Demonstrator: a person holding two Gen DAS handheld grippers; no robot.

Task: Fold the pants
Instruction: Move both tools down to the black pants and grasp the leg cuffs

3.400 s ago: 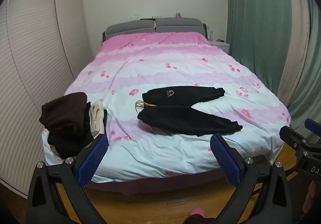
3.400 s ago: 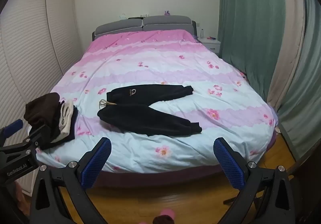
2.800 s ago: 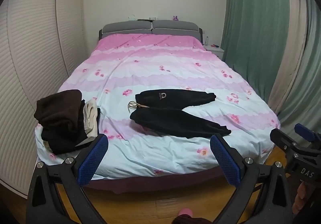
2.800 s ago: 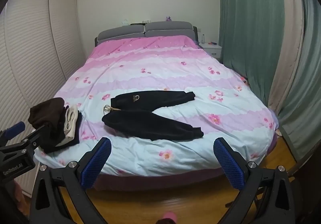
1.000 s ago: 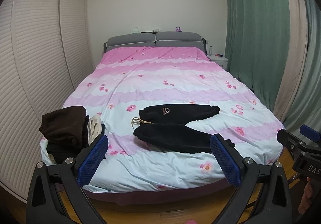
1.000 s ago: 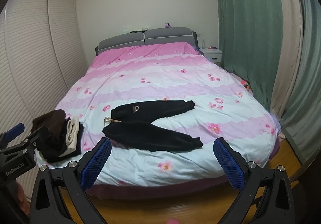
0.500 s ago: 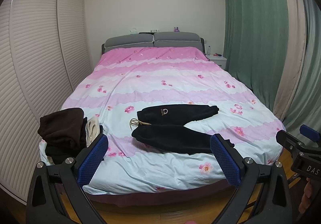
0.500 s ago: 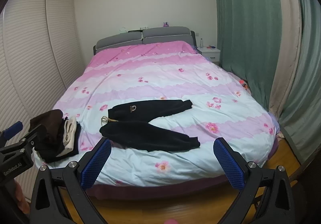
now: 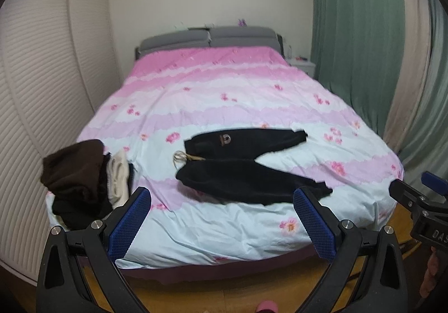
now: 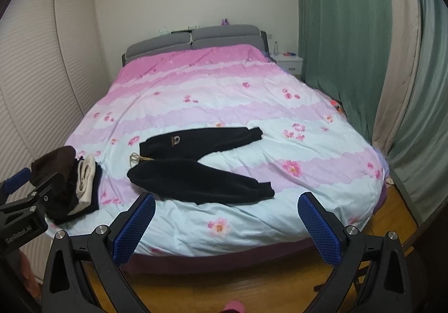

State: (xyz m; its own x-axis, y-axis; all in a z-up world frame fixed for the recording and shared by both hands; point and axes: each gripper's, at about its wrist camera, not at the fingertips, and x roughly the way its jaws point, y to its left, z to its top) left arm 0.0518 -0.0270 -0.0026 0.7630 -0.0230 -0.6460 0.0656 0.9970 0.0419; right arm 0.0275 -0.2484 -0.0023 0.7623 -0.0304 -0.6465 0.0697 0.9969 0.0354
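Black pants (image 9: 240, 164) lie spread flat on the bed (image 9: 224, 100), waist to the left with a tan drawstring (image 9: 182, 157), the two legs splayed apart to the right. They also show in the right wrist view (image 10: 196, 167). My left gripper (image 9: 222, 195) is open and empty, held off the foot of the bed, short of the pants. My right gripper (image 10: 226, 199) is open and empty, also off the foot of the bed. Each gripper shows at the edge of the other's view.
A pile of folded brown, cream and dark clothes (image 9: 84, 173) sits on the bed's near left corner. White slatted wardrobe doors (image 9: 36, 88) stand to the left, green curtains (image 9: 355, 46) to the right, a white nightstand (image 10: 288, 62) by the headboard. Wooden floor (image 10: 252, 285) lies below.
Both grippers have tilted and shifted slightly, so the bed and pants sit a little differently in view. The pants have not moved. Both grippers stay open.
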